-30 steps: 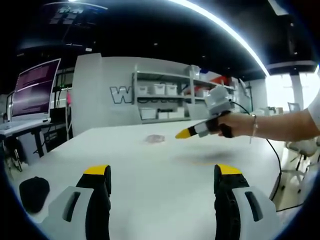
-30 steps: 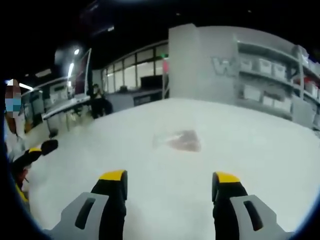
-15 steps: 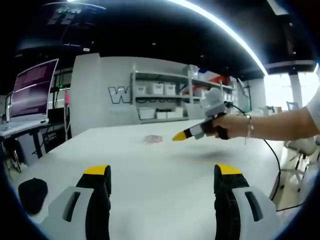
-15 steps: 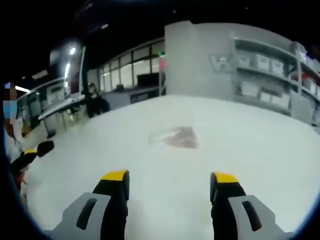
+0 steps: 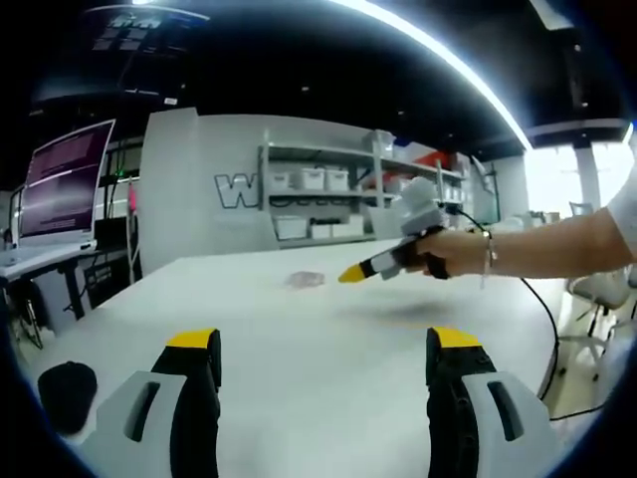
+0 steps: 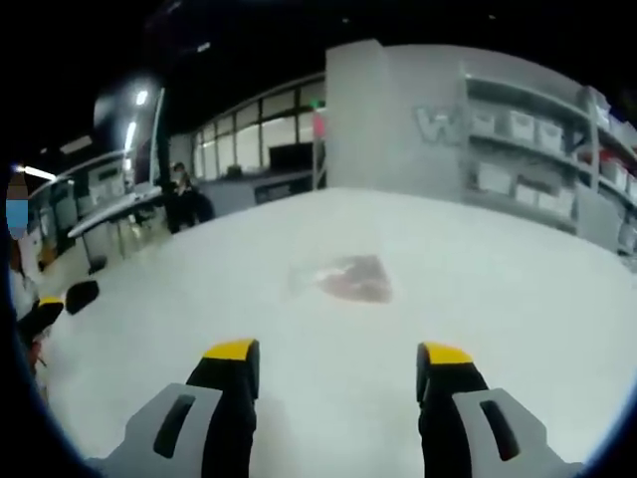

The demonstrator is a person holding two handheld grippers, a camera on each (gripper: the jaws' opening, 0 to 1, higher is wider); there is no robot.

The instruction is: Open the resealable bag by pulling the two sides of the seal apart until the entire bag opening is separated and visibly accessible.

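A small clear resealable bag (image 6: 343,278) with reddish-brown contents lies flat on the white table (image 6: 498,299), ahead of my right gripper (image 6: 338,360), whose yellow-tipped jaws stand wide apart and empty. In the left gripper view the same bag (image 5: 306,279) is a small patch far across the table. My left gripper (image 5: 325,347) is open with nothing in it, low over the near table. The right gripper (image 5: 370,267), held by a person's hand (image 5: 453,254), hovers above the table just right of the bag.
A black round object (image 5: 62,382) rests on the table at the left edge, also seen as the dark object (image 6: 80,295) in the right gripper view. A monitor (image 5: 65,179) stands on a desk at left. Shelves with bins (image 5: 318,199) line the back wall.
The right gripper has moved closer to the bag, which looks slightly larger and nearer in its view. The left gripper has stayed almost still.
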